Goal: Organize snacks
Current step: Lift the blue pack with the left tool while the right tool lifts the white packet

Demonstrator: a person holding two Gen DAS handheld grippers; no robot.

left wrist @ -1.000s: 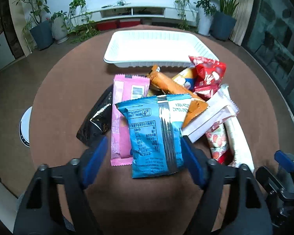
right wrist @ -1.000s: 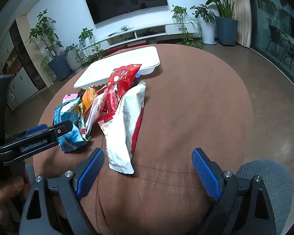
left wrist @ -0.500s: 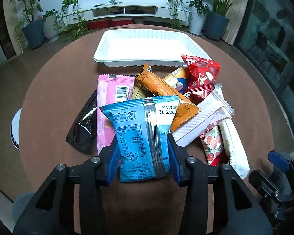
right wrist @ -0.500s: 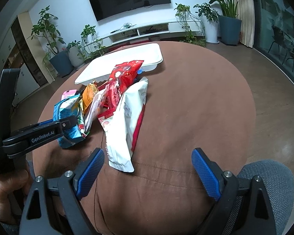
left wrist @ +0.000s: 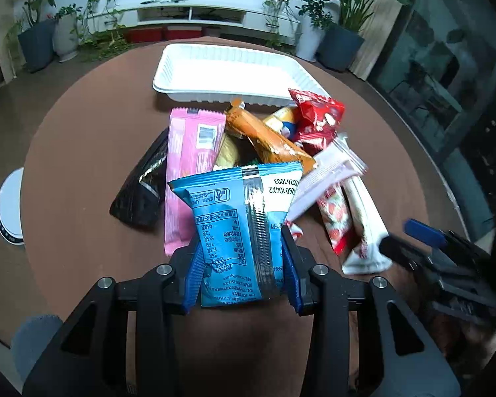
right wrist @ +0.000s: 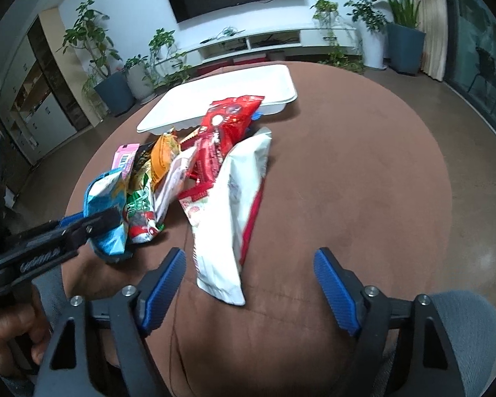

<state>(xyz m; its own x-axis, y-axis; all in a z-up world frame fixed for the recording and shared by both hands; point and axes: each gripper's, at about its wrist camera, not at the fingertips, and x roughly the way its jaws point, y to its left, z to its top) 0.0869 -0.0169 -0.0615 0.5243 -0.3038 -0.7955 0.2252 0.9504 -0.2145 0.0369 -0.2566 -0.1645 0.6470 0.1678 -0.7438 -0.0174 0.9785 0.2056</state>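
Nearest, the left hand-held gripper, closed on the lower end of the blue packet, one blue pad against each side edge, the wrapper puckered between them. Packet standing up out of the grip, long axis running straight away from the jaws toward the far side of the counter, top seal raised over the heap. Whether fully clear of the heap: hard to tell.

To the right, the right hand-held gripper, spread wide and holding nothing, low over bare brown cloth, the near end of the white packet just ahead of its left pad.

Next out, the heap itself: pink packet lying lengthways beside a black packet, orange packet slanted across the middle, pale pink-edged wrapper over a strawberry-printed one, red packet at the far right, close against the tray.

Farthest, the white tray, nothing visible in it, broadside across the line of reach and dead ahead of the left gripper beyond the heap. Probably the destination, so the coming move a straight carry forward over the pile, left hand the one placed for it, then a release above the tray floor. Main risk: dragging the orange or pink packet along if the carry stays low
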